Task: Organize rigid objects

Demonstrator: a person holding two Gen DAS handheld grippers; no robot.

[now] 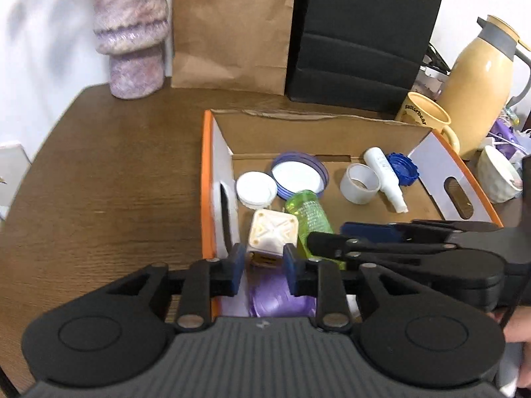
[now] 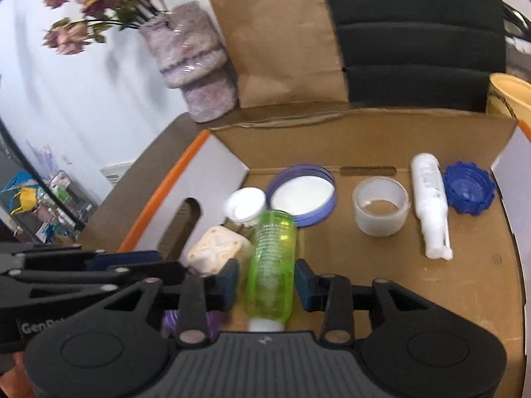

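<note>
An orange-edged cardboard box [image 1: 207, 182] stands on the brown table. My left gripper [image 1: 264, 265] hangs over its near left corner, jaws open, with a cream cube [image 1: 272, 232] between the pads and resting in the box. My right gripper [image 2: 267, 282] is open around a green bottle [image 2: 272, 258] that lies on the box floor, with small gaps at both pads. Further back in the box lie a purple lid [image 2: 302, 195], a white cap [image 2: 245, 204], a tape roll [image 2: 380, 210], a white tube [image 2: 429, 199] and a blue cap [image 2: 469, 187]. Something purple [image 1: 278, 301] shows under the left fingers.
Behind the box stand a fuzzy lilac vase [image 1: 132, 33], a brown paper bag [image 1: 232, 26] and a black bag [image 1: 361, 33]. A yellow mug [image 1: 426, 116], a cream thermos [image 1: 481, 73] and a white bowl [image 1: 497, 175] crowd the right side. Bare table [image 1: 116, 165] lies left of the box.
</note>
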